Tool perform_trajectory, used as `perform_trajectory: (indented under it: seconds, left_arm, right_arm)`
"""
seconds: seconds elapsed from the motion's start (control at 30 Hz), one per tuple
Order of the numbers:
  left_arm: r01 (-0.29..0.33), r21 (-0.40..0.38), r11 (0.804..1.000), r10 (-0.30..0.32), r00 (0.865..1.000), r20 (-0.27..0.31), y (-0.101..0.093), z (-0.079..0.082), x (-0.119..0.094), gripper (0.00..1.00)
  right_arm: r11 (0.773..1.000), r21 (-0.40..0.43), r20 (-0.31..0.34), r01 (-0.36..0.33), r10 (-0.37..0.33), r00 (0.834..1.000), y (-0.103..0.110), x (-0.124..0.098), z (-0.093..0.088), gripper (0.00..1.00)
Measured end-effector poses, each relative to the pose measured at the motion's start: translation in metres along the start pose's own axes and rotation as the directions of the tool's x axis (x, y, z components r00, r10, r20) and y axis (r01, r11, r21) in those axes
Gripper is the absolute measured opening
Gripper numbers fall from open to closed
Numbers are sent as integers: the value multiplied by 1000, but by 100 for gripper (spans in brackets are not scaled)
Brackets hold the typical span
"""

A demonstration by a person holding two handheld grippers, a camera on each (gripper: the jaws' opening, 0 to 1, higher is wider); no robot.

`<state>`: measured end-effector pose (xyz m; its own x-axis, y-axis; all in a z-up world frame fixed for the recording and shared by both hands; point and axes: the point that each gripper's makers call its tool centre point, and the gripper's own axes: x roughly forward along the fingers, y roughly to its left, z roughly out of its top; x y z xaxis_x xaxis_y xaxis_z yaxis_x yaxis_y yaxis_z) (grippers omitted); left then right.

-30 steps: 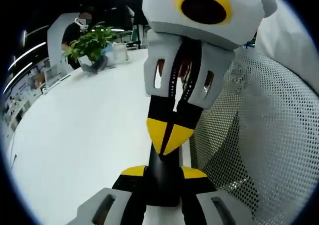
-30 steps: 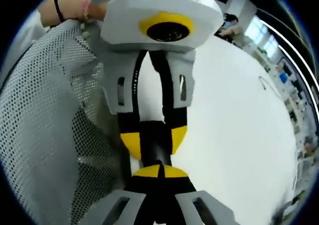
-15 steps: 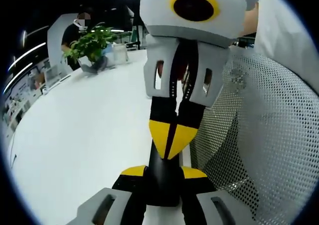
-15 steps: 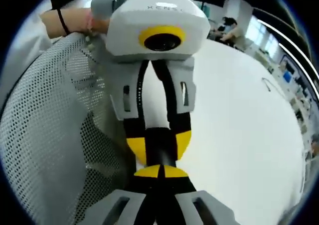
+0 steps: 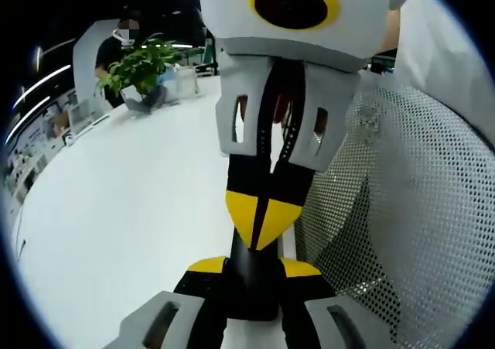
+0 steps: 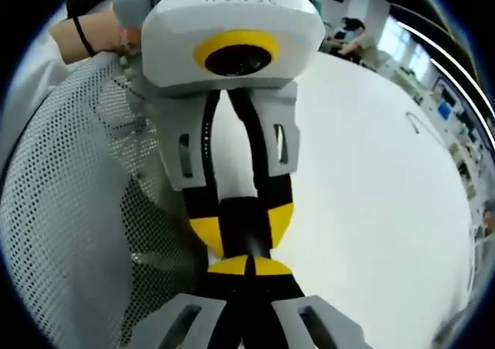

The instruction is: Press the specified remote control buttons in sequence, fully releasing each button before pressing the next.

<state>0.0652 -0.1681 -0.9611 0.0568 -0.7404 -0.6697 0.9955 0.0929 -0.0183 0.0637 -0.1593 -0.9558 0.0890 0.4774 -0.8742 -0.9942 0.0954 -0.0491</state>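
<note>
Because the remote (image 5: 255, 291) was seen end-on, as a slim black bar, none of its buttons could be read, so which one was under the tip could not be told. The left gripper (image 5: 254, 268) was clamped on the remote, a yellow pad on each side of the bar. The right gripper (image 5: 263, 219) faced it head-on from above in the left gripper view. Its two yellow tips were drawn together into a single point that rested on, or just touched, the far end of the bar. Whether a button was actually depressed could not be made out.

Judged from this, the step in hand was a press or its release. To do it well, the pointed tips would need to push straight along their own line, not at a slant, so that they did not slide onto a neighbouring button. The clamp opposite should give no ground, or the push would only shove the remote back through the pads. The point should then lift fully off the face before the next button is sought.

A white table (image 5: 116, 210) lay off the left gripper's left side, and a mesh chair back (image 5: 402, 210) stood close on its right.
</note>
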Motion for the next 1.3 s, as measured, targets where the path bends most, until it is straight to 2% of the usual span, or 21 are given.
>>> perform_trajectory:
  seconds: [0.07, 0.17, 0.2, 0.3, 0.47, 0.57, 0.63, 0.7, 0.83, 1.07, 1.3]
  left_arm:
    - [-1, 7, 1000, 1, 1000, -4, 0, 0, 0, 24]
    - [-2, 5, 1000, 2, 1000, -12, 0, 0, 1, 24]
    - [-2, 5, 1000, 2, 1000, -11, 0, 0, 1, 24]
    - [-6, 1, 1000, 6, 1000, -5, 1, 0, 0, 25]
    - [-16, -13, 1000, 16, 1000, 1, 1, 0, 1, 25]
    - [-19, -15, 1000, 19, 1000, -5, 1, 0, 1, 25]
    - [-25, -17, 1000, 25, 1000, -10, 1, 1, 1, 25]
    - [-33, -26, 999, 33, 999, -15, 1, 1, 1, 25]
    - [-43, -60, 997, 40, 998, -41, 2, 2, 2, 25]
    - [-37, -25, 999, 36, 998, -48, 1, 0, 2, 25]
    - [-46, -33, 998, 45, 998, -42, 1, 1, 2, 25]
  right_arm:
    - [993, -115, 27, -4, 7, 1000, -1, 1, 2, 0]
    - [998, -24, 77, -49, 51, 996, 0, -1, 1, 0]
    - [998, -17, 89, -60, 62, 994, -1, -1, 1, 0]
    - [996, 44, 133, -75, 68, 989, -2, -2, 1, 0]
    - [999, -11, 148, -51, 52, 988, 1, -2, 1, 0]
    - [1000, -5, 160, -28, 28, 987, 1, -2, 1, 0]
    - [1000, -18, 189, -16, 19, 982, 1, -3, 1, 0]
    - [1000, 4, 212, -20, 19, 977, 1, -3, 1, 0]
    - [1000, -14, 216, -7, 10, 976, 2, -3, 3, 0]
    - [1000, 13, 232, -10, 7, 973, 2, -3, 3, 0]
    - [999, -47, 211, 4, 5, 977, 4, -4, 1, 3]
